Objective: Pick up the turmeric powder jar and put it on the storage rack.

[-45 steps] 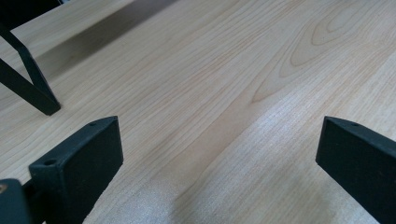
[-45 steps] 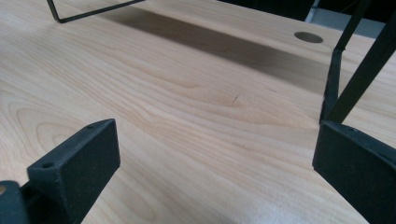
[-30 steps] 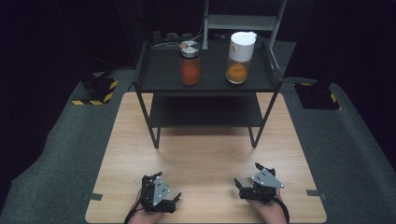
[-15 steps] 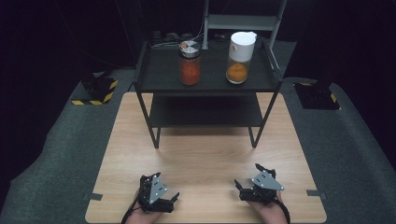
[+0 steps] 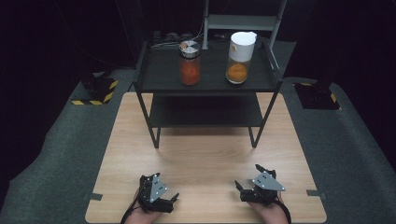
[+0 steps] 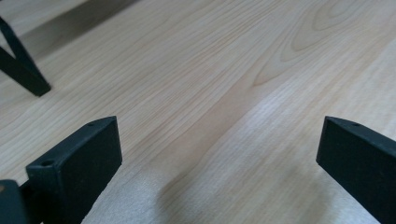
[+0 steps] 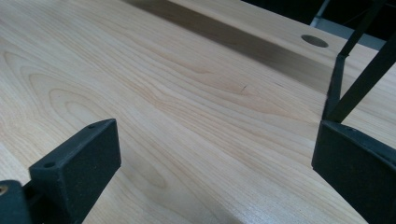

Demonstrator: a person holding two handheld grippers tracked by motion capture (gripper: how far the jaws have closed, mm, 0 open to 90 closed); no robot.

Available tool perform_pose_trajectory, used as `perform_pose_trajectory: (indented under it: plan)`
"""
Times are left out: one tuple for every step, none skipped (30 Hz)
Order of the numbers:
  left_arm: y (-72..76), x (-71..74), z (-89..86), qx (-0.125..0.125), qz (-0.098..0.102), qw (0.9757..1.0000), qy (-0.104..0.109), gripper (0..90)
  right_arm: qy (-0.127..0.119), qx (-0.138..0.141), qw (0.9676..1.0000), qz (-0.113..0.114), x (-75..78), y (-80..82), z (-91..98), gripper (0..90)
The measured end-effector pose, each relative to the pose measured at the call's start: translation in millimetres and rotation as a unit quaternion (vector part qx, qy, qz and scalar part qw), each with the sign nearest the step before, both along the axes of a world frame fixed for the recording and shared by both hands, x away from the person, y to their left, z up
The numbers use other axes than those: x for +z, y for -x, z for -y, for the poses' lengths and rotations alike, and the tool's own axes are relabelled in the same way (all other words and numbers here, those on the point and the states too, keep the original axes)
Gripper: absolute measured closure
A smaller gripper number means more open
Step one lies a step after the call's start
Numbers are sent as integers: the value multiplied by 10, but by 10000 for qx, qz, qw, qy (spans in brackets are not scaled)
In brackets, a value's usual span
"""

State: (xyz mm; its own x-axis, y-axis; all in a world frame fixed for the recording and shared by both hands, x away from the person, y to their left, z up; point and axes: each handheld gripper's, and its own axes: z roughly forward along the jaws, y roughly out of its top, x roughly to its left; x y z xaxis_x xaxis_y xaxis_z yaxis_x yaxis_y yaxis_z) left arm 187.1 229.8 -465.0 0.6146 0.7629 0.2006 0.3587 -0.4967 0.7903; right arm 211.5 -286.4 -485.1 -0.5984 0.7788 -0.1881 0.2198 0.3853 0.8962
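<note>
My left gripper (image 5: 172, 201) rests low over the wooden table (image 5: 205, 154) near its front edge, left of centre, jaws wide apart and empty (image 6: 217, 154). My right gripper (image 5: 240, 189) sits at the front right, also open with only bare wood between its jaws (image 7: 215, 154). At the far side stands a black two-level shelf (image 5: 154, 79). On its top level are a glass jar with a metal lid and red-orange contents (image 5: 190, 63) and a jar with a white lid and orange contents (image 5: 239, 58).
One shelf leg (image 6: 21, 70) shows at the left of the left gripper view, another leg (image 7: 348, 88) at the right of the right gripper view. Grey mats (image 5: 60, 140) flank the table. Black-and-yellow striped blocks (image 5: 95, 91) lie on the floor at the left.
Both grippers have shifted slightly toward the table's front edge. The jars and shelf have not moved.
</note>
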Motion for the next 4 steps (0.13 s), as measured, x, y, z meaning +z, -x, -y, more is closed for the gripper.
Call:
perform_pose_trajectory:
  plan:
    - [-17,9,9,18,-38,10000,-17,4,-4,8,10000,9,-3,2,3,6]
    - [-25,10,11,16,-47,10000,-20,4,8,12,10000,18,-4,8,5,6]
    - [-28,9,14,21,-46,10000,-23,4,20,23,10000,32,-5,13,9,6]
    - [-31,10,14,22,-46,10000,-22,4,22,29,10000,47,-9,19,13,6]
